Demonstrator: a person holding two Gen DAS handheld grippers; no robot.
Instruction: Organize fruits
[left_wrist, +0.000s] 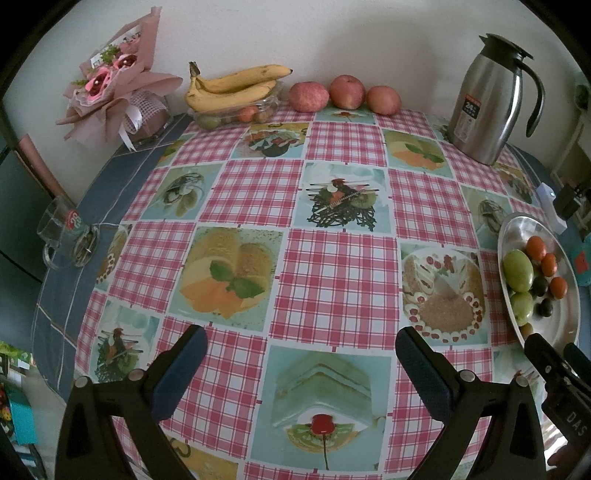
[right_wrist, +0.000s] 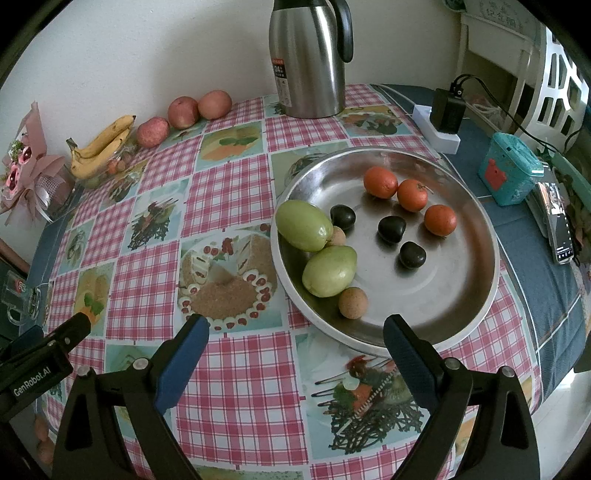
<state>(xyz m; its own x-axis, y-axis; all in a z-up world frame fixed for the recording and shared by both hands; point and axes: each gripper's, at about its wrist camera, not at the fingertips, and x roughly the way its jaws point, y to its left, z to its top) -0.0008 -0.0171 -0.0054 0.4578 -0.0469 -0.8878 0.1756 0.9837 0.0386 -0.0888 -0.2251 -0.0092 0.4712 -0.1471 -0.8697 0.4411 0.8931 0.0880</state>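
A round steel plate (right_wrist: 461, 295) on the checked tablecloth holds two green fruits (right_wrist: 304, 225), three small oranges (right_wrist: 380, 181), three dark round fruits (right_wrist: 391, 229) and two small tan ones (right_wrist: 352, 302). The same plate (left_wrist: 517, 229) shows at the right edge of the left wrist view. Along the back wall lie bananas (left_wrist: 232, 88) on a clear tray of small fruits (left_wrist: 236, 114) and three red apples (left_wrist: 345, 92). My right gripper (right_wrist: 295, 347) is open just short of the plate's near rim. My left gripper (left_wrist: 301, 354) is open over bare tablecloth.
A steel thermos jug (left_wrist: 487, 99) stands at the back right. A wrapped bouquet (left_wrist: 114, 85) leans at the back left, and a glass mug (left_wrist: 62, 236) lies near the left edge. A teal box (right_wrist: 509, 173), a charger on a white block (right_wrist: 443, 118) and a phone (right_wrist: 557, 225) sit right of the plate.
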